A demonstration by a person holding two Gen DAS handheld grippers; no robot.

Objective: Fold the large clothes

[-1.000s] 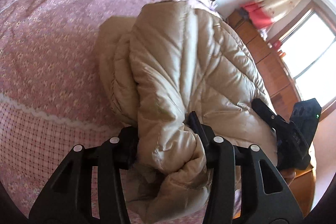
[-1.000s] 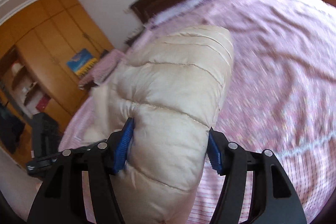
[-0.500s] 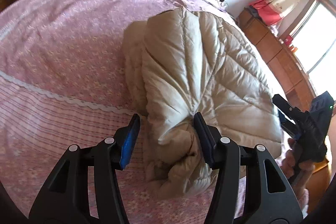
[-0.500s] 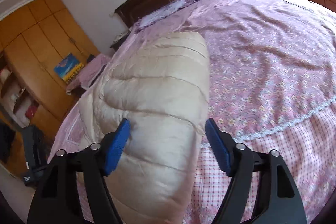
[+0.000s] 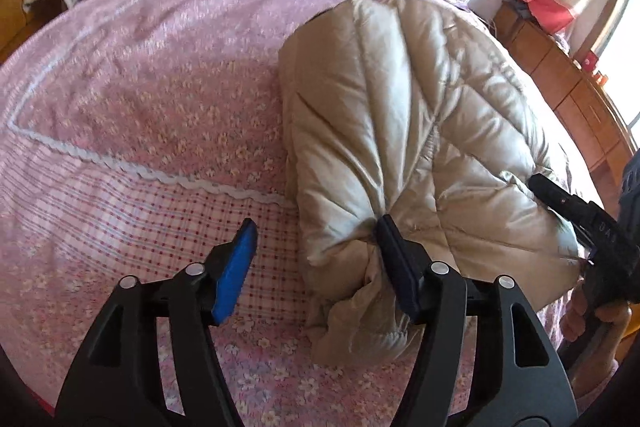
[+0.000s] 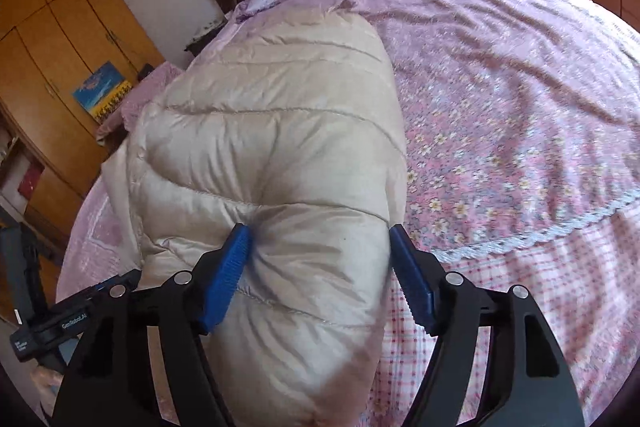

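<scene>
Padding is the trouble with this step: the beige quilted down jacket [image 5: 400, 115] lies folded into a thick bundle on the near part of the bed with the pink floral bedspread [image 5: 160, 75], and it looks springy enough to creep open. My left gripper [image 5: 316, 259] has its fingers spread wide; the right finger touches a bunched fold at the bundle's near left corner, the left one stands clear over the checked border, so it holds nothing. My right gripper [image 6: 320, 267] is also well open, its fingers straddling the near right end of the jacket [image 6: 272, 147]; the left pad dents the fabric, but whether they truly pinch it I cannot tell. To finish well, I judge I should draw both tools back slowly and level, so no pad snags the slippery shell and drags the top layer off. The loose lump hanging at the near left corner probably wants tucking under, then a press along the fold to push out air. As for containers, none shows; only the distant wooden wardrobe [image 6: 60, 39], its doors shut, contents hidden.
</scene>
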